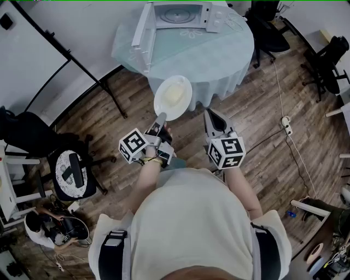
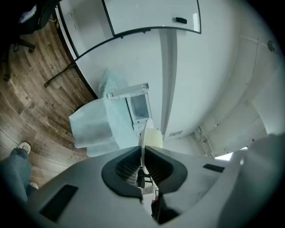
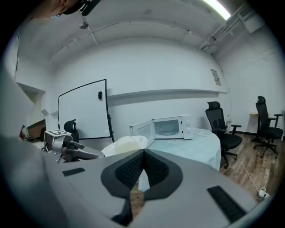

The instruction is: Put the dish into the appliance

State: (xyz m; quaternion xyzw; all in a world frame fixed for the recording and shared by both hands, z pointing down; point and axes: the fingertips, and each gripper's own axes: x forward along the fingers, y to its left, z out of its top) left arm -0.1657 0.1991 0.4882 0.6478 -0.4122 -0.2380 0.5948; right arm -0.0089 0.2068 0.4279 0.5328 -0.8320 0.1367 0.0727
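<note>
White dish (image 1: 173, 97) rim-gripped in L tongs (image 1: 161, 117) near table (image 1: 219, 57) edge; R tongs (image 1: 210, 115) closed, empty; microwave (image 1: 180, 13) door swung wide.

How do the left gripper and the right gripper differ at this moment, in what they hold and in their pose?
Hold: the left gripper is shut on the rim of the plate; the right gripper has its jaws together on nothing.
Pose: the left gripper seems rolled onto its side, as its view shows the room tilted; the right gripper sits level.
Both point toward the open microwave.
</note>
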